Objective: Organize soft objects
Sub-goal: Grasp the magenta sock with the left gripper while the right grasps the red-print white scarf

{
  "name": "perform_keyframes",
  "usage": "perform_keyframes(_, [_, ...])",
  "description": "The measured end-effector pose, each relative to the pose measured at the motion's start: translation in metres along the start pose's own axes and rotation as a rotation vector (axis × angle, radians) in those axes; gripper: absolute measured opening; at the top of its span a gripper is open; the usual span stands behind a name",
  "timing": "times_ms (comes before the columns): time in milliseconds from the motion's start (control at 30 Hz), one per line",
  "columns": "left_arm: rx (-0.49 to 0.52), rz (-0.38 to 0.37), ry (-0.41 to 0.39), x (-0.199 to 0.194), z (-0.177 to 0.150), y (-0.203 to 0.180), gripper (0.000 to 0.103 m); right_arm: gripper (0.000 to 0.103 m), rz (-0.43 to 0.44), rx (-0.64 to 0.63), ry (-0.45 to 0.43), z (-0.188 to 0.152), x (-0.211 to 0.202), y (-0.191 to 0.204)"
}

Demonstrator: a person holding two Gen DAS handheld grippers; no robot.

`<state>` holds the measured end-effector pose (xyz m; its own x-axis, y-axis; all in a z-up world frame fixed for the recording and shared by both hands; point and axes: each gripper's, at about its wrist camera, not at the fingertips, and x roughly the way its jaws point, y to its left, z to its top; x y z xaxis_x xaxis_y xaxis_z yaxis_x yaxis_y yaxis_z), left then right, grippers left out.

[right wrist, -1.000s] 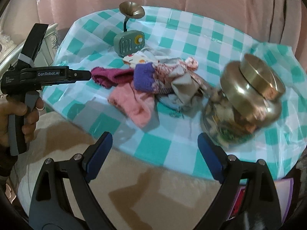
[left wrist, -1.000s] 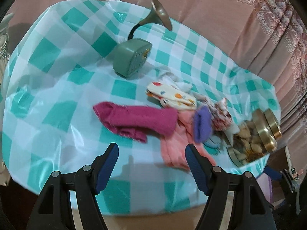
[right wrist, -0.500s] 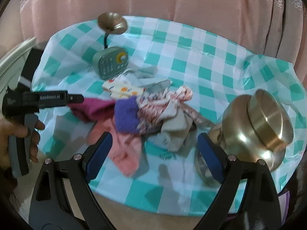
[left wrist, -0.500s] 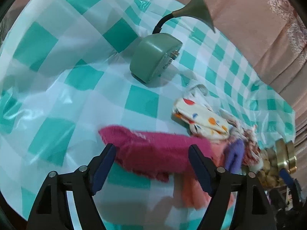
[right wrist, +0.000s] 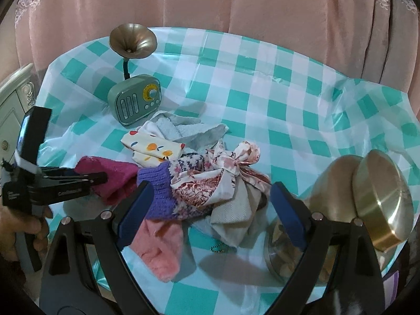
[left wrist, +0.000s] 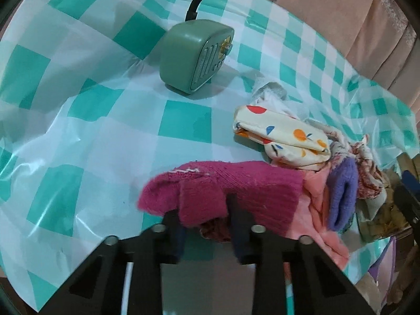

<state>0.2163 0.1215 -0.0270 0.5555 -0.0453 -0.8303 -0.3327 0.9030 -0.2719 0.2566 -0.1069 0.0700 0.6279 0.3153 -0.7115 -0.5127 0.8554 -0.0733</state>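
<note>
A magenta knit sock [left wrist: 236, 183] lies at the left of a heap of soft things on the checked tablecloth [left wrist: 92, 131]. My left gripper [left wrist: 203, 211] is shut on a fold of the sock; it also shows in the right wrist view [right wrist: 101, 178], clamped on the sock [right wrist: 115, 173]. The heap holds a dotted cream cloth [right wrist: 155, 147], a purple-cuffed sock [right wrist: 162, 197], a pink sock [right wrist: 162, 249], a floral tied cloth [right wrist: 231, 170] and a grey towel [right wrist: 189, 130]. My right gripper [right wrist: 210, 212] is open, just in front of the heap.
A green radio with a brass horn [right wrist: 136, 99] stands behind the heap. A glass jar with a brass lid [right wrist: 367, 204] lies at the right near the table edge. Pink curtains [right wrist: 236, 5] hang behind. A white cabinet [right wrist: 13, 99] stands at the left.
My left gripper moved in and closed on the magenta sock. My right gripper moved closer to the heap and stayed open.
</note>
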Motion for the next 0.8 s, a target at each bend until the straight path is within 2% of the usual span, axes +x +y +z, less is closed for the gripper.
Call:
perform_keyframes(133, [-0.03,-0.027,-0.036,-0.01,-0.005,0.003,0.02,0.092,-0.013,0.01,-0.007,0.002,0.008,-0.001])
perform_keyframes(367, [-0.09,-0.072,-0.098,-0.03,-0.013,0.011,0.019,0.092,-0.057,0.031,-0.002,0.014,0.021,-0.005])
perform_keyframes(500, [-0.093,-0.082,-0.113,-0.033,-0.013,0.011,0.019,0.09,-0.139,-0.014,0.049,0.02,0.039,0.006])
perform_keyframes(600, [-0.091,-0.093,-0.123,-0.034,-0.014,0.009,0.019,0.082,-0.213,-0.039,0.08,0.022,0.052,0.012])
perform_keyframes(700, [-0.092,-0.101,-0.137,-0.037,-0.015,0.009,0.019,0.068,-0.261,-0.036,0.107,0.021,0.062,0.012])
perform_keyframes(767, [-0.098,-0.106,-0.152,-0.04,-0.016,0.011,0.019,0.049,-0.282,-0.03,0.138,0.019,0.071,0.011])
perform_keyframes(800, [-0.102,-0.107,-0.16,-0.041,-0.016,0.011,0.019,0.043,-0.276,-0.02,0.152,0.017,0.075,0.009])
